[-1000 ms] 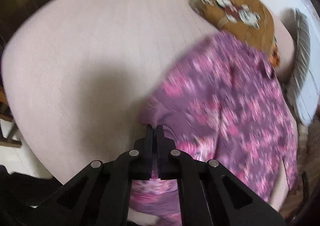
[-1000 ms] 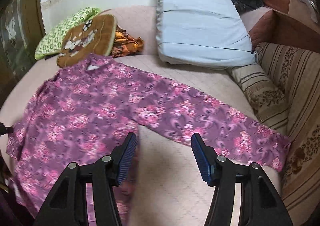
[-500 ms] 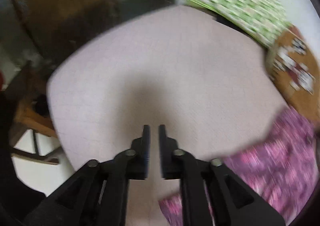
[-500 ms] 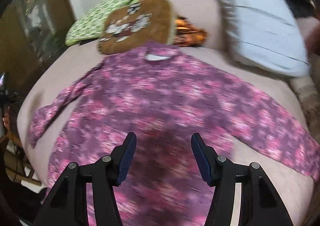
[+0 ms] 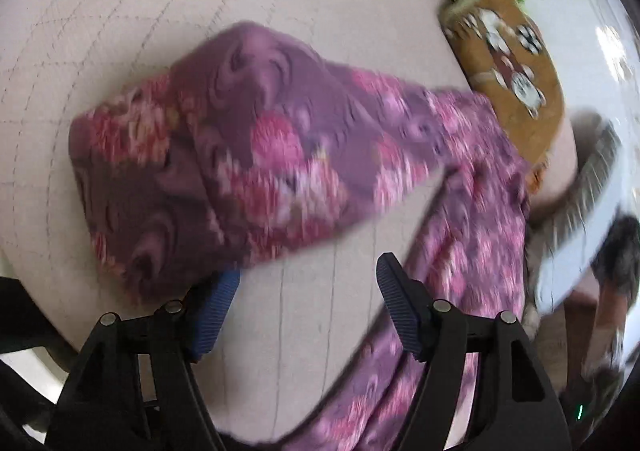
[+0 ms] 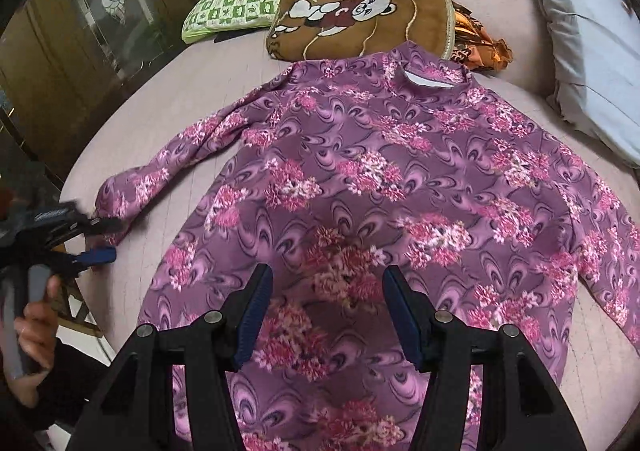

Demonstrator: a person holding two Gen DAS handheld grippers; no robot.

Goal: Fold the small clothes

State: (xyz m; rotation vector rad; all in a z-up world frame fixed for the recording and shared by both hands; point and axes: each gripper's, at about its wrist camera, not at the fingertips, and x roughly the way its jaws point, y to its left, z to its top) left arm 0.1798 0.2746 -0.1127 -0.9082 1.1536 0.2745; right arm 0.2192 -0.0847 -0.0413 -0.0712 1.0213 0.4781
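Purple floral shirt spread on pink quilted bed; left fingers opening, right fingers wide, empty.

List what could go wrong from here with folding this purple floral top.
1. The left gripper is opening beside the sleeve cuff, which lies close to the bed edge. A grab there might miss or drag the cuff off the edge.
2. The collar lies against the brown bear cushion, so a fold upward could catch on it.
3. The right gripper hangs open over the top; closing low could bunch the fabric.
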